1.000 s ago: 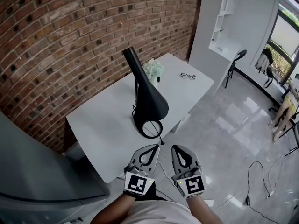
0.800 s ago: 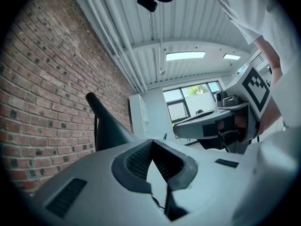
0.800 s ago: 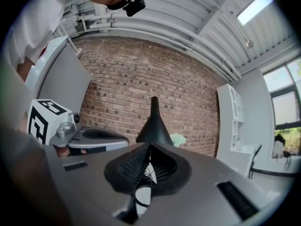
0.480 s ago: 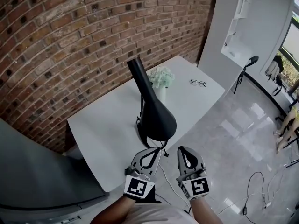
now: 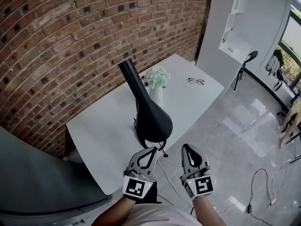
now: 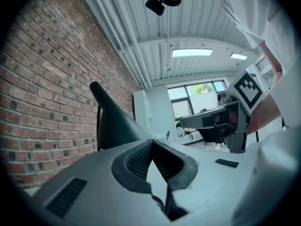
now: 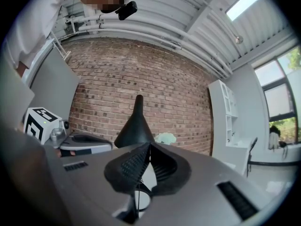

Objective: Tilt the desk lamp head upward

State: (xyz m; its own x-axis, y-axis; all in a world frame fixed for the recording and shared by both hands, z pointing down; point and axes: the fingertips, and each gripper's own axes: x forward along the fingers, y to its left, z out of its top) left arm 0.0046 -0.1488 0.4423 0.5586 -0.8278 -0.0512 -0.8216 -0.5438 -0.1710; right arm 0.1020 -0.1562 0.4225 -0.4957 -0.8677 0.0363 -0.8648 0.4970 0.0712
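Note:
A black desk lamp point(image 5: 149, 114) stands on the white table point(image 5: 103, 131), its cone head sloping down toward the table's near edge. My left gripper point(image 5: 153, 149) is shut on nothing, its tip just short of the lamp head's wide rim. My right gripper point(image 5: 187, 147) is also shut and empty, off the table's edge to the right of the lamp. In the left gripper view the lamp point(image 6: 110, 126) rises behind the closed left gripper point(image 6: 151, 141). The right gripper view shows the lamp point(image 7: 134, 124) straight beyond the right gripper point(image 7: 149, 144).
A white vase of pale flowers point(image 5: 156, 79) stands right behind the lamp, and eyeglasses point(image 5: 196, 81) lie at the table's far end. The lamp's cable point(image 5: 170, 180) runs over the near edge. There is a brick wall point(image 5: 70, 41) behind, a grey panel point(image 5: 37, 173) at left and a chair point(image 5: 248, 60) far right.
Both grippers have closed in on the lamp; the left tip now sits just below the head's rim. The view shifted slightly. Both stayed shut.

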